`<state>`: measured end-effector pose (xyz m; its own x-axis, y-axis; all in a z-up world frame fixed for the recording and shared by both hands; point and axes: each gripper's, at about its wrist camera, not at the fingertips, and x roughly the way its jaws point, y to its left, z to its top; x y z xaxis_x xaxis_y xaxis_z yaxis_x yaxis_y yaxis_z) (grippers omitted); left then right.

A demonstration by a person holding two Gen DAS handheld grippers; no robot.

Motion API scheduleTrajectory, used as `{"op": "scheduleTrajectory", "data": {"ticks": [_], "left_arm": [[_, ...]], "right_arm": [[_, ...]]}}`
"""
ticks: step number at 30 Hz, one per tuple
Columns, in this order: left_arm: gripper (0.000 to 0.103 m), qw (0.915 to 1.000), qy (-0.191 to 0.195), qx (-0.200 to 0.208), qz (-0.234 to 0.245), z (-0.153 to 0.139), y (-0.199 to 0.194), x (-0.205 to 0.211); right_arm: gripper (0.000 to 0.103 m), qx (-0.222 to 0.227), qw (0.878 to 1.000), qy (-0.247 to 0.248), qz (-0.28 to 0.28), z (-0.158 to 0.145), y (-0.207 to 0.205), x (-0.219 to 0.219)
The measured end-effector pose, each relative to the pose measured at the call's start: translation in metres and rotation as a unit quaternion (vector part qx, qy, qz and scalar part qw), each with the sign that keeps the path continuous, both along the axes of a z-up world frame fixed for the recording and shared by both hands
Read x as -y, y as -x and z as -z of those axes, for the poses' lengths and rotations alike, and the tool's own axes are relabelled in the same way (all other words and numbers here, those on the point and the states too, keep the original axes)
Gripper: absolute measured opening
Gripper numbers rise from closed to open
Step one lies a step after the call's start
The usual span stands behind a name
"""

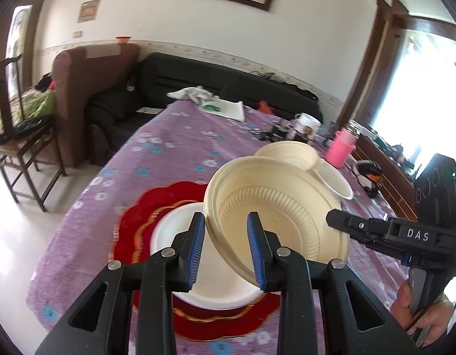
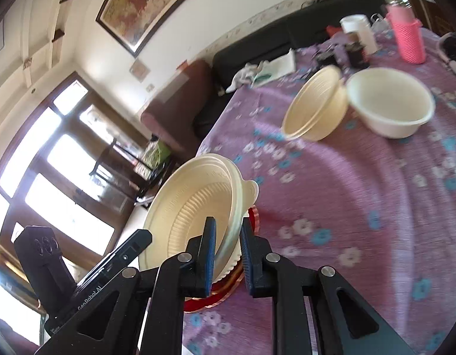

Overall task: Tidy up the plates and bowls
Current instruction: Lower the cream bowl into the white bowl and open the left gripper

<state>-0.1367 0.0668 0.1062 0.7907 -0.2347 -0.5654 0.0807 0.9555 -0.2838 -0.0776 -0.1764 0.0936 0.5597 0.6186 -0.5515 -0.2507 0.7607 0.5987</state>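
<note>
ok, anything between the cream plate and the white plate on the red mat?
Nothing visible. The cream plate hangs tilted over the white plate, its rim clamped in the right gripper. The left gripper straddles the near rim, open. Both bowls sit farther back, clear of it.

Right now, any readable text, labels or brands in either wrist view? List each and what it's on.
"DAS": white letters on the body of the right claw, seen from the left wrist.
"GenRobot AI": printed along the body of the left claw, seen from the right wrist; partly cropped.
Embossed marks on the cream plate: too faint to read.
Small wall plaque: blurred, unreadable.
White jar label: too small to read.
</note>
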Motion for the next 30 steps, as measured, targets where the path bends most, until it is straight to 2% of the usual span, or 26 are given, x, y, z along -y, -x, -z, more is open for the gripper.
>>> {"op": "scheduleTrajectory", "data": {"ticks": [8,25,30], "left_arm": [[0.028,0.9994,0.007,-0.019,-0.027,0.017,-0.003,-0.029],[0.028,0.9985,0.010,-0.036,-0.040,0.030,-0.010,-0.034],[0.036,0.9981,0.008,-0.033,-0.051,0.028,-0.008,-0.036]], "right_arm": [[0.018,-0.032,0.999,0.009,-0.029,0.024,-0.018,-0.037],[0.020,-0.040,0.998,0.030,-0.043,0.042,-0.021,-0.047],[0.020,-0.043,0.998,0.018,-0.046,0.041,-0.021,-0.039]]}}
